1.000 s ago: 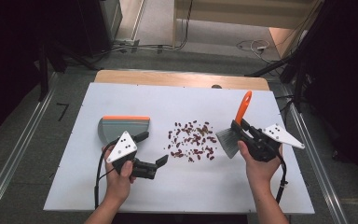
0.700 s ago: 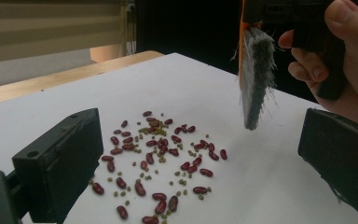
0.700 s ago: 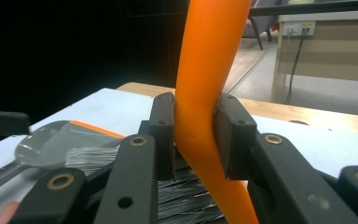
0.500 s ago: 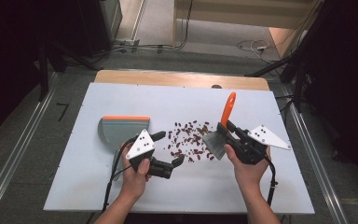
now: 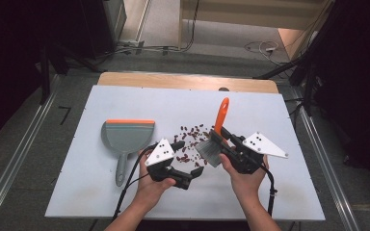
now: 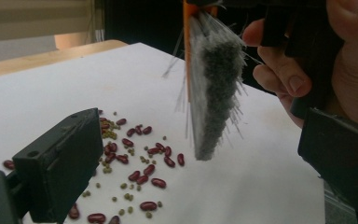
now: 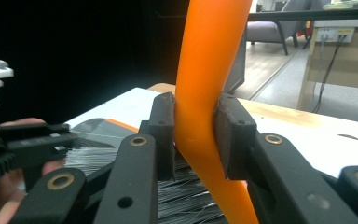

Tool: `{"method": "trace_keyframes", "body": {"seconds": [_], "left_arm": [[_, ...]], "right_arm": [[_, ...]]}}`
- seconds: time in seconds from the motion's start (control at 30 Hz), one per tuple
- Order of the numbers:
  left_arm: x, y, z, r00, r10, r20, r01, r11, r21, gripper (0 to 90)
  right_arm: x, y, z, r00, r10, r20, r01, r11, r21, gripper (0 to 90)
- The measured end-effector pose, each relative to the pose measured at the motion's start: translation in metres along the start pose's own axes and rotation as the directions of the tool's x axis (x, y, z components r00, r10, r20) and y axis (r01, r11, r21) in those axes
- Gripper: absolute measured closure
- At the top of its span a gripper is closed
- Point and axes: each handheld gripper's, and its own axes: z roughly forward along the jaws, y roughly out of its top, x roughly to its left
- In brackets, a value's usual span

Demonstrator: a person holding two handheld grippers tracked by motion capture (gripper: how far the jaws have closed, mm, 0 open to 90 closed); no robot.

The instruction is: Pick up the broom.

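Note:
A brush with an orange handle (image 5: 221,114) and grey bristles (image 5: 209,151) hangs just above the white table (image 5: 279,192), bristles down. My right gripper (image 5: 218,136) is shut on the handle (image 7: 205,88); the pads press it from both sides. Red and small green beans (image 5: 191,135) lie scattered under and left of the bristles (image 6: 212,93). My left gripper (image 5: 188,160) is open and holds nothing. It lies low at the beans' near edge (image 6: 140,158), its jaws pointing toward the brush. A grey dustpan (image 5: 126,137) with an orange lip lies flat to the left.
The table's wooden far edge (image 5: 188,81) borders dark floor with cables. Metal rails (image 5: 14,163) run along both sides. Bare white surface lies right of the brush and near the front edge.
Both hands have moved toward the table's middle. The right gripper carried the brush left over the beans, and the left gripper slid right, away from the dustpan handle.

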Motion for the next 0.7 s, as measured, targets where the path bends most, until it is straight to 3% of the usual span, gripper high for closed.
{"method": "trace_keyframes", "body": {"seconds": [0.07,0.1,0.33,0.5,0.7], "left_arm": [[-0.003,0.0,0.003,1.0,-0.009,0.001,0.009,0.9999,0.007,2.5],[-0.007,0.001,0.007,0.9997,-0.011,-0.024,0.012,0.9997,0.023,3.9],[-0.014,-0.001,0.017,0.9965,-0.022,-0.081,0.027,0.9981,0.055,14.3],[-0.015,-0.004,0.024,0.9921,-0.042,-0.118,0.052,0.9953,0.082,28.0],[-0.017,-0.004,0.025,0.9909,-0.064,-0.118,0.071,0.9954,0.064,45.5]], "right_arm": [[0.003,0.0,0.001,1.0,0.001,-0.004,-0.001,1.0,-0.002,69.0],[0.005,0.0,0.002,1.0,0.001,-0.008,-0.001,1.0,-0.002,69.0],[0.014,-0.001,0.005,0.9997,-0.005,-0.024,0.005,1.0,-0.005,69.0],[0.024,0.0,0.006,0.999,-0.017,-0.041,0.017,1.0,-0.007,69.0],[0.031,0.0,0.007,0.999,-0.026,-0.038,0.026,1.0,-0.011,69.0]]}}
